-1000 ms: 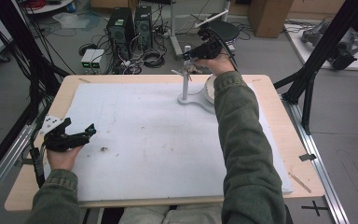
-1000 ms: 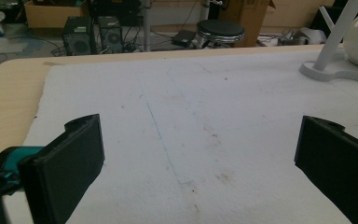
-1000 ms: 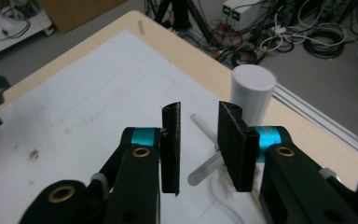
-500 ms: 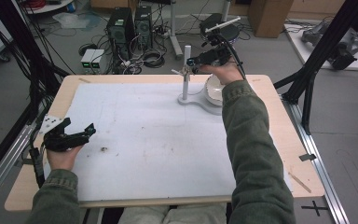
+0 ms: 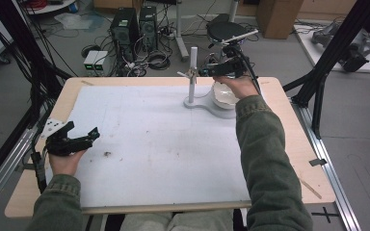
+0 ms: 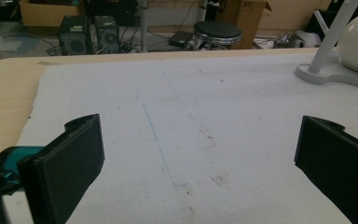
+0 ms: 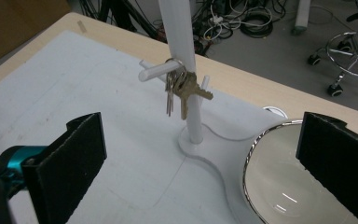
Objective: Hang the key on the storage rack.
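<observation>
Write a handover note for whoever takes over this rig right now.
Right gripper: jaws have just been opening, now wide, nothing between them, just short of the keys.
Left gripper: jaws open, empty, resting at the mat's left edge.
Keys: hanging by their ring from a peg on the white stand; bowl beside it sits empty.
Done: keys look hung.
Left: probably just drawing the right hand back.

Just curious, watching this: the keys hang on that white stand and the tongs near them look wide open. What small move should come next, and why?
Probably draw the right tongs back from the stand. Their jaws have just been opening and nothing lies between them, while the keys hang free on a peg beside the bowl. The hanging looks done, so backing away avoids knocking them.
</observation>
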